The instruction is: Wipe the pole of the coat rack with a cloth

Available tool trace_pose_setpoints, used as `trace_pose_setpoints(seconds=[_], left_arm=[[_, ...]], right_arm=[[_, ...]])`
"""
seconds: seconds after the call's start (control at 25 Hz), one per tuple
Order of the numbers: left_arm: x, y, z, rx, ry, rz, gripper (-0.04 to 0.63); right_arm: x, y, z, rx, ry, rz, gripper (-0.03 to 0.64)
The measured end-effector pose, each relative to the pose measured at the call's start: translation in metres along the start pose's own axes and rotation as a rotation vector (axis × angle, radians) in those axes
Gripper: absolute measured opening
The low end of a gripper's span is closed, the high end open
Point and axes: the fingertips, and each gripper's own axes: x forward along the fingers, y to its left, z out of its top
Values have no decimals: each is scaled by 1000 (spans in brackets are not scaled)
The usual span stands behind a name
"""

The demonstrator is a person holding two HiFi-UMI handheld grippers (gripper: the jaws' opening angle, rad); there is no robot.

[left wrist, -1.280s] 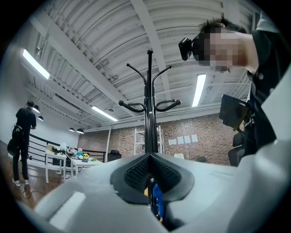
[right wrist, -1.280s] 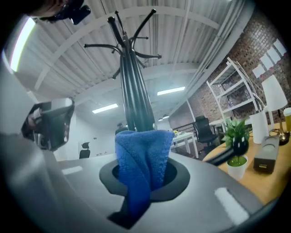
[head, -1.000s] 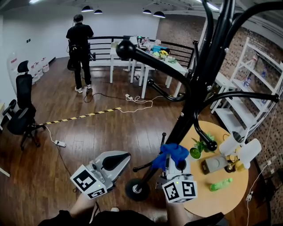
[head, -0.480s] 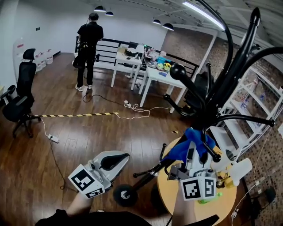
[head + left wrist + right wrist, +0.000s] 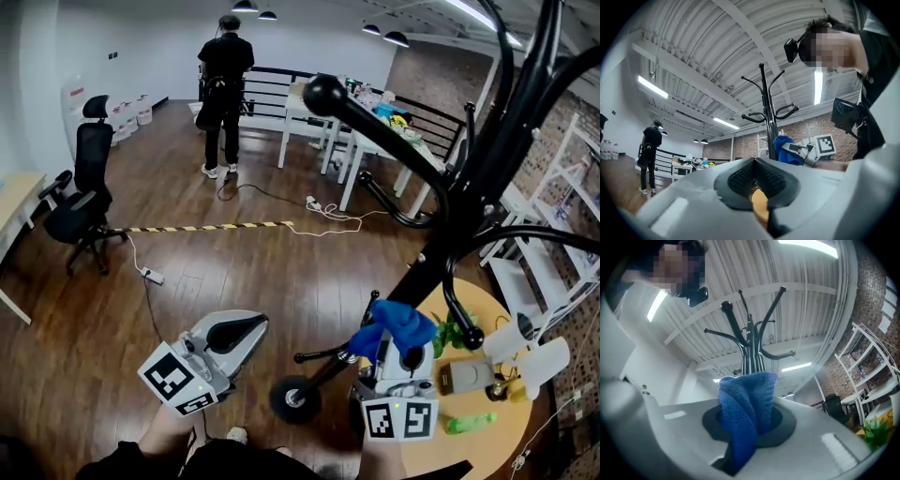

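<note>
Well left of the black coat rack pole (image 5: 436,267): left gripper (image 5: 236,333), jaws pressed together on nothing, with a black-and-white square marker on its cube. Low against or just beside the pole: right gripper (image 5: 399,342), clamped on a bunched blue knitted cloth (image 5: 401,322).

Your pale grey right gripper (image 5: 398,345) has black pads, and its marker cube shows black-and-white squares. Your left gripper (image 5: 253,328) has the same colours. The bright blue knitted cloth (image 5: 747,413) is one solid shade. The glossy black metal coat rack pole (image 5: 439,267) is black all over. Light tan round wooden table (image 5: 511,441), with a lime green plastic bottle (image 5: 469,424) on it. Dark brown plank floor (image 5: 244,281) with a yellow-and-black striped tape line (image 5: 211,226).
</note>
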Motion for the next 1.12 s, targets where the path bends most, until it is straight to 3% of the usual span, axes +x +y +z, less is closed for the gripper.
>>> trace_pose_setpoints(seconds=[0.16, 0.44, 0.64, 0.92, 1.04, 1.12], left_arm=[[-6, -1, -8, 11, 56, 58, 3], [-2, -13, 0, 45, 87, 57, 5], [24, -26, 14, 69, 29, -76, 5], [18, 5, 11, 49, 10, -248, 5], [7, 28, 5, 15, 4, -332, 4], [3, 36, 2, -15, -10, -419, 4]], right_arm=[[-23, -7, -60, 73, 110, 0, 57], [-68, -1, -174, 10, 371, 64, 57], [-76, -6, -197, 5, 417, 23, 55], [-83, -3, -195, 156, 449, -186, 54], [-75, 12, -180, 106, 404, -238, 54], [-68, 30, -165, 3, 396, -268, 54]])
